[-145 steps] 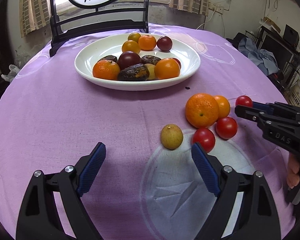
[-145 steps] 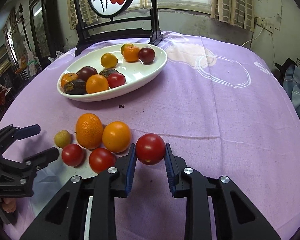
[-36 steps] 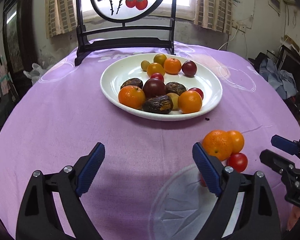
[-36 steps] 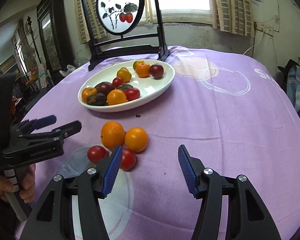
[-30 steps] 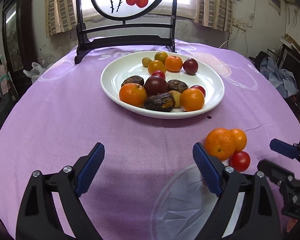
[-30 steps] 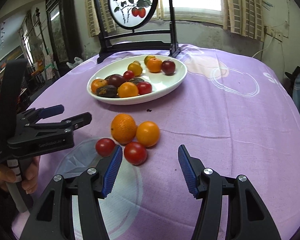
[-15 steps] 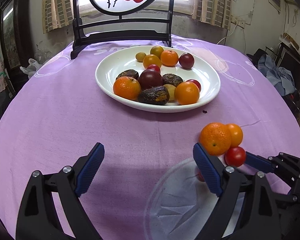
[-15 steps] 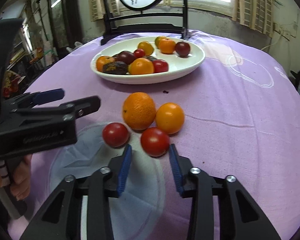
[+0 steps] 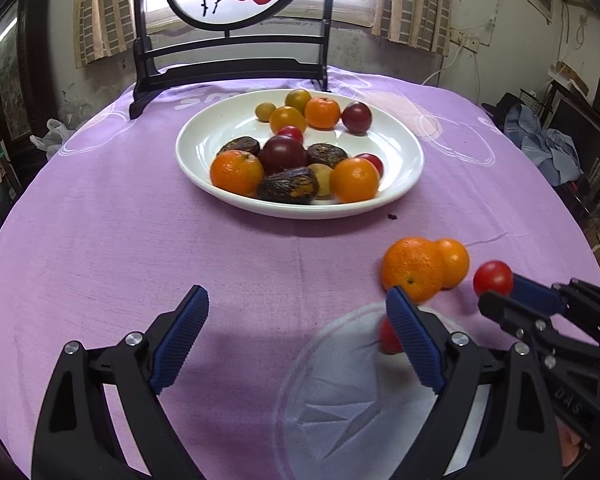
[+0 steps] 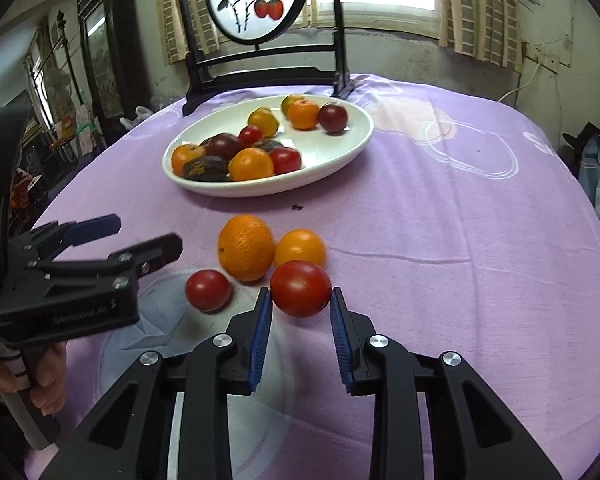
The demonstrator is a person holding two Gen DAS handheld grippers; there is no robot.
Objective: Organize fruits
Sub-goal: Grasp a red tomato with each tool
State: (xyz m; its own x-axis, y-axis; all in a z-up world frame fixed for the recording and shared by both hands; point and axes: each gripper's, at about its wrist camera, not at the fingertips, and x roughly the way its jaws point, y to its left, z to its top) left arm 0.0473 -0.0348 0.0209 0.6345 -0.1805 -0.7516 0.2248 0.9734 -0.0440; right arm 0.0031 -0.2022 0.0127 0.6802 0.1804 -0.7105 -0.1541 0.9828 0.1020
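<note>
R tongs [image 10: 301,312] clenched on red tomato [image 10: 300,288]; L tongs [image 9: 296,332] released, nothing btwn pads.
Tomato round, glossy, deep red, just in front of big orange [image 10: 245,247] and small orange [image 10: 300,247]; 2nd tomato [image 10: 208,290] to its left on purple desk [image 10: 460,240]. White plate [image 10: 340,152] w/ mixed fruit farther back.

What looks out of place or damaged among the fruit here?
Two dark fruits in the white plate look blackened and shrivelled, one at the front of the pile and one behind it. A small dark speck lies on the purple tablecloth beside the plate.
</note>
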